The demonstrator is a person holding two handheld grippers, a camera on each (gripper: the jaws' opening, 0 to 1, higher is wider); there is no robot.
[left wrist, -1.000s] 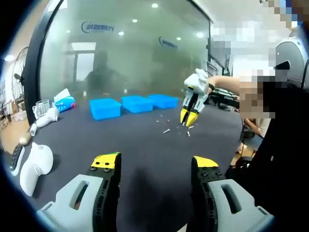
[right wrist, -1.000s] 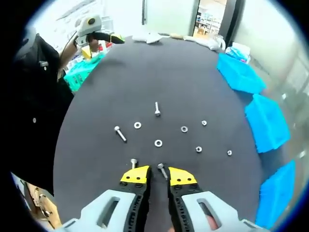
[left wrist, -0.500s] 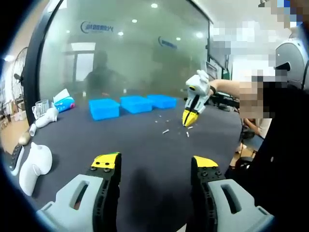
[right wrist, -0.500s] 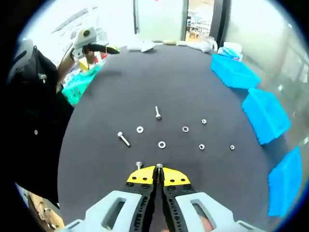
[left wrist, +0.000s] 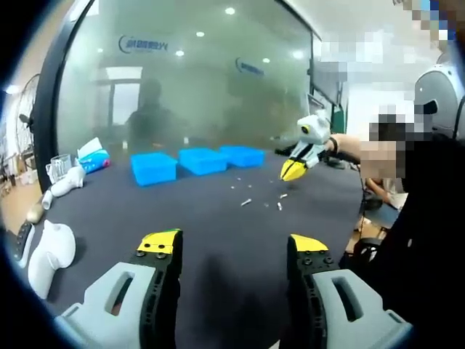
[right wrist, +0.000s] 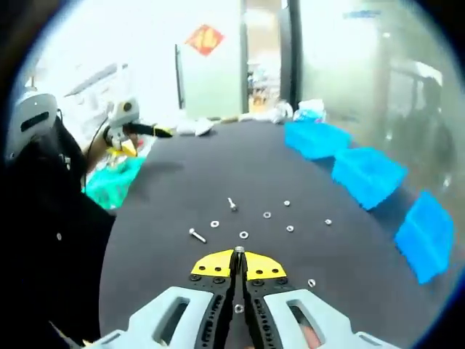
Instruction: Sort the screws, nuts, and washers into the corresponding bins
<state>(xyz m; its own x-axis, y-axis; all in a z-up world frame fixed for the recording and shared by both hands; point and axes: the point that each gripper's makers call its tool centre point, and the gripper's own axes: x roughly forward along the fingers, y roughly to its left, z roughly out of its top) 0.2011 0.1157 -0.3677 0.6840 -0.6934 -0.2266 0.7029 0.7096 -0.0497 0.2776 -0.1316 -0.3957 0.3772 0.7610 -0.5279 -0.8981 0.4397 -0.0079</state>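
Right gripper (right wrist: 237,256) pinching a small silver screw (right wrist: 238,250) above the dark round counter (right wrist: 182,189), loose silver screws, nuts and washers (right wrist: 243,234) lying beyond; three blue plastic bins (right wrist: 367,176) sitting alongside. Left gripper (left wrist: 231,251) hovering, spread wide.

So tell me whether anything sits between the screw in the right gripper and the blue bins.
Nothing visible does. The right gripper holds the screw above open dark table; the blue bins lie ahead, right.

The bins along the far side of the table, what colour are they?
Bright blue. All three bins show best in the right gripper view, on the dark table.
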